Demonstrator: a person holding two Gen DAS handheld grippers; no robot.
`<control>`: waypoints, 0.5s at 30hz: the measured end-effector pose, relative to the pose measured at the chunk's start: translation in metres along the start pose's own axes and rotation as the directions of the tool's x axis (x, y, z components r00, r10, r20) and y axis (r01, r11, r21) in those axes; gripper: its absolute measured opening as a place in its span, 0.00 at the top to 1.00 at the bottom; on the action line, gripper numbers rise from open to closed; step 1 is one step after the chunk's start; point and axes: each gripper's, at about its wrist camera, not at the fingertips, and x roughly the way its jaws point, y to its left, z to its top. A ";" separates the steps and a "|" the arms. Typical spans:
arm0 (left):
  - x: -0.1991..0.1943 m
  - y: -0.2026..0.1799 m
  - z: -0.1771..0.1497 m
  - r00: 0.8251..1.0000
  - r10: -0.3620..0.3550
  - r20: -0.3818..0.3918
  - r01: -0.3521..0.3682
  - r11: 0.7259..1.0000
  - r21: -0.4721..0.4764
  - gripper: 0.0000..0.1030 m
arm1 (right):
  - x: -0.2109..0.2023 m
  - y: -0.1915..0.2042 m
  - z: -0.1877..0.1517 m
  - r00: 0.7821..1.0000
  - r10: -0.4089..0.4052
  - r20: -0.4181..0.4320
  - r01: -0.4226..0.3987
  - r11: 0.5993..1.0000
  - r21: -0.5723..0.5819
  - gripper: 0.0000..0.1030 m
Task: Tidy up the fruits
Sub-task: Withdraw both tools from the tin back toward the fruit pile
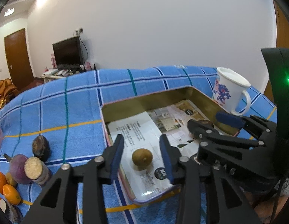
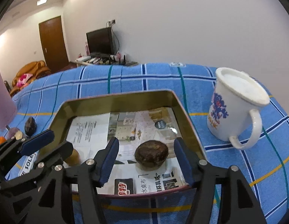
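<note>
**Two fruits in the tin, a heap still waiting**

Two pieces already lie on the printed paper lining the open metal tin (image 2: 189,130). At lower centre of the left wrist view, a small tan fruit (image 1: 142,158) rests between the left tongs (image 1: 142,158), whose pads stand apart and clear of it on both sides. At lower centre of the right wrist view, a dark, rough brown fruit (image 2: 151,155) lies between the right tongs (image 2: 146,160), also spread and not touching it. Both look freshly set down, so I'd call each placement finished.

Plenty is left. At lower left of the left wrist view, a pile sits on the blue checked cloth (image 1: 79,102): oranges (image 1: 11,194), a purple round piece (image 1: 18,168), a cut purple-skinned piece (image 1: 35,169) and a dark wrinkled fruit (image 1: 40,147). A white mug (image 2: 236,108) stands just right of the tin, untouched. My guess is the job is only early on, with most of the heap yet to move.
</note>
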 end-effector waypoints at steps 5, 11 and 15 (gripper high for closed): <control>-0.022 0.008 -0.002 0.991 0.084 0.104 -0.082 0.996 -0.026 0.07 | -0.019 -0.007 0.004 0.993 -0.009 0.119 0.004 0.999 0.042 0.39; -0.030 0.020 -0.004 0.979 0.159 0.132 -0.153 0.987 -0.052 0.04 | -0.034 -0.008 0.005 0.976 -0.025 0.218 0.014 0.998 0.055 0.38; -0.033 0.028 -0.008 0.976 0.180 0.126 -0.172 0.983 -0.065 0.04 | -0.040 -0.007 0.004 0.962 -0.025 0.271 0.009 0.998 0.059 0.38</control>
